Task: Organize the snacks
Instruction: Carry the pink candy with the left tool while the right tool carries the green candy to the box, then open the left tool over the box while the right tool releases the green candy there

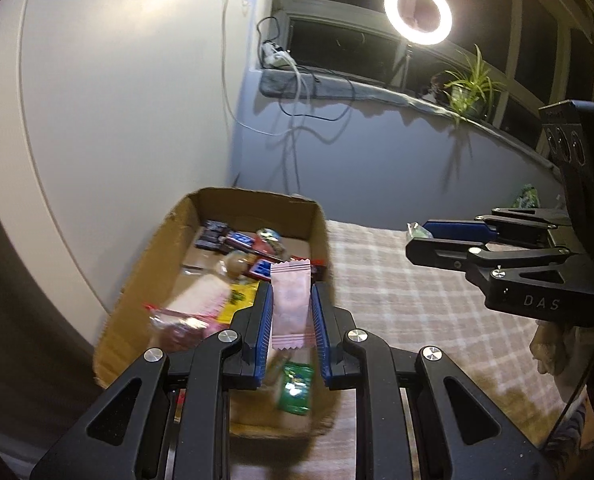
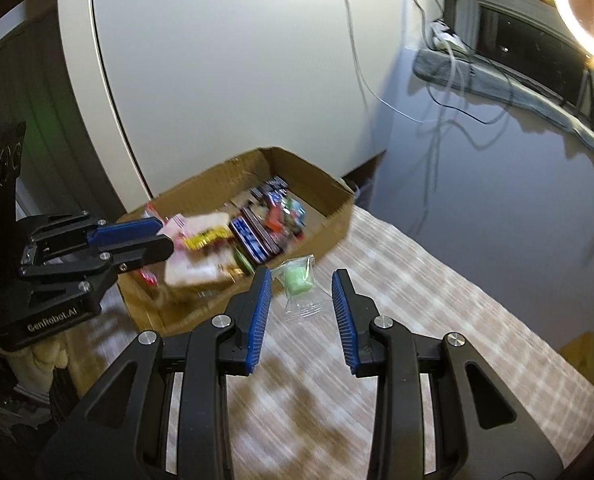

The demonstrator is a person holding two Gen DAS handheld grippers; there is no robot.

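My left gripper (image 1: 291,304) is shut on a pink snack packet (image 1: 291,300) and holds it above the open cardboard box (image 1: 169,224), which holds several mixed snacks. In the right wrist view the left gripper (image 2: 165,236) hangs over the box (image 2: 337,224) with the pink packet (image 2: 169,229) at its tips. My right gripper (image 2: 302,292) is open just above the checked tablecloth (image 2: 417,300). A green candy in a clear wrapper (image 2: 299,280) lies between and just beyond its fingertips. The right gripper (image 1: 413,236) shows at the right of the left wrist view, near the green candy (image 1: 417,232).
A white cabinet door (image 2: 237,80) stands behind the box. A window sill with cables (image 1: 297,76), a ring light (image 1: 417,12) and a potted plant (image 1: 471,84) runs along the far wall. Another green packet (image 1: 527,196) lies at the far right.
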